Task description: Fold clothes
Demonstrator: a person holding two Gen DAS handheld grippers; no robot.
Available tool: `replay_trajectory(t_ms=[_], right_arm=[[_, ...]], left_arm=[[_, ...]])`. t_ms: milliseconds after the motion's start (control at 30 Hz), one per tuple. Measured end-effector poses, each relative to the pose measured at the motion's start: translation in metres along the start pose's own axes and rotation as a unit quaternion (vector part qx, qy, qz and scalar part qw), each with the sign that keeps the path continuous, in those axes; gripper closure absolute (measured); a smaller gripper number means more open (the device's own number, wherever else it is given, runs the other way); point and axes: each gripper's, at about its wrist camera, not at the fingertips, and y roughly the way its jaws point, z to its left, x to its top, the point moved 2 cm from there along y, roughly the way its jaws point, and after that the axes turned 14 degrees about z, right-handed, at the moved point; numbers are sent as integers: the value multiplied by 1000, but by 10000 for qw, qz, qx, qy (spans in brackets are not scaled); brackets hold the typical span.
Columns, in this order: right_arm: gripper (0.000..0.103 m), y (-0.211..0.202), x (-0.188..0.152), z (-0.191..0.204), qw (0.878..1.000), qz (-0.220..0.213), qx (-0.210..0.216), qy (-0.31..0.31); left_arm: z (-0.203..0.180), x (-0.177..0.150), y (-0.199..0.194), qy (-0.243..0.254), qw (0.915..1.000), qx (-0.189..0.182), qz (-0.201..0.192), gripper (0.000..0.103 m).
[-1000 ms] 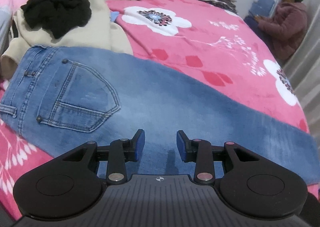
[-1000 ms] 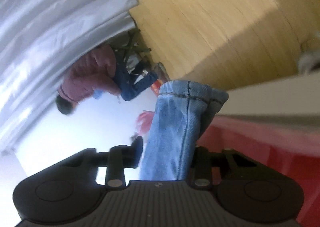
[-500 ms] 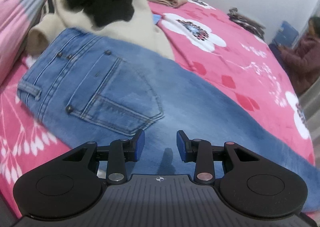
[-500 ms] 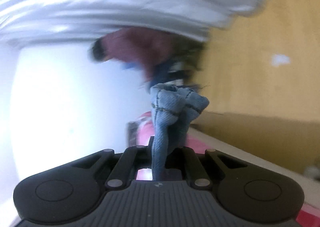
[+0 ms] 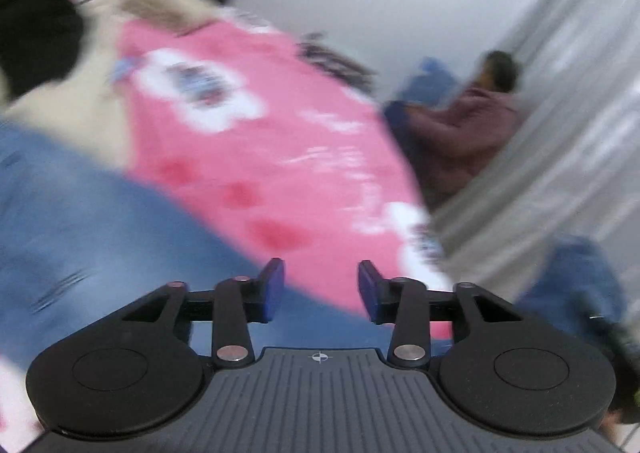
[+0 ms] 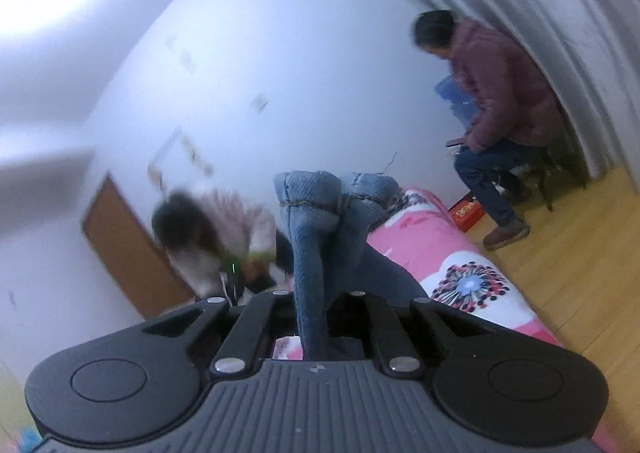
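Already the right gripper (image 6: 316,317) pinches the jeans (image 6: 320,221) hem at frame centre; the left gripper (image 5: 320,287), jaws just widened and empty, hovers above the denim stretching lower left.

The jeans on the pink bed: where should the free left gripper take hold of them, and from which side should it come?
Probably the near long edge of the jeans, approached from above: the denim lies flat on the bed, so only an edge can be pinched. The left gripper, just opening, is empty; the right gripper already clamps the bunched leg end.
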Motion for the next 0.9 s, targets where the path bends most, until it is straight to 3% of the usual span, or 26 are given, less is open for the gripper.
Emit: replay_trajectory(t_ms=[100, 133, 233, 300, 367, 467, 600, 700, 767, 833, 867, 900], right_arm=[[96, 9, -16, 18, 9995, 235, -58, -213], [96, 12, -21, 22, 9989, 325, -117, -305], [96, 19, -37, 31, 9965, 518, -242, -617], [96, 22, -45, 35, 9946, 576, -306, -806], [96, 27, -48, 39, 9925, 576, -406, -999], [96, 30, -58, 46, 9844, 587, -701, -1503], [96, 34, -81, 66, 9643, 756, -864, -2386], [96, 37, -101, 82, 9372, 804, -1008, -3241], [96, 37, -117, 93, 9131, 817, -1105, -3839], [96, 41, -128, 101, 8922, 807, -1212, -4274], [96, 45, -129, 103, 8893, 825, -1209, -4333], [96, 48, -131, 105, 8863, 843, -1206, -4392]], left_arm=[[-46, 10, 7, 353, 9978, -563, 81, 34], [-57, 11, 11, 328, 9952, -894, 237, 33], [-73, 5, 28, -223, 9775, -1949, 780, 24], [-77, -1, 42, -626, 9644, -2345, 1048, 14], [-79, -6, 57, -920, 9556, -2534, 1193, 9], [-79, -6, 79, -1153, 9524, -2450, 1403, 9], [-79, -4, 102, -1368, 9414, -2406, 1927, 11], [-80, -6, 102, -1174, 9482, -2170, 2000, 21], [-81, -8, 101, -1020, 9570, -1773, 2057, 41], [-80, -10, 97, -804, 9647, -1418, 2070, 83], [-78, -10, 95, -702, 9673, -1271, 2078, 90], [-74, -9, 91, -698, 9684, -1225, 2059, 90]])
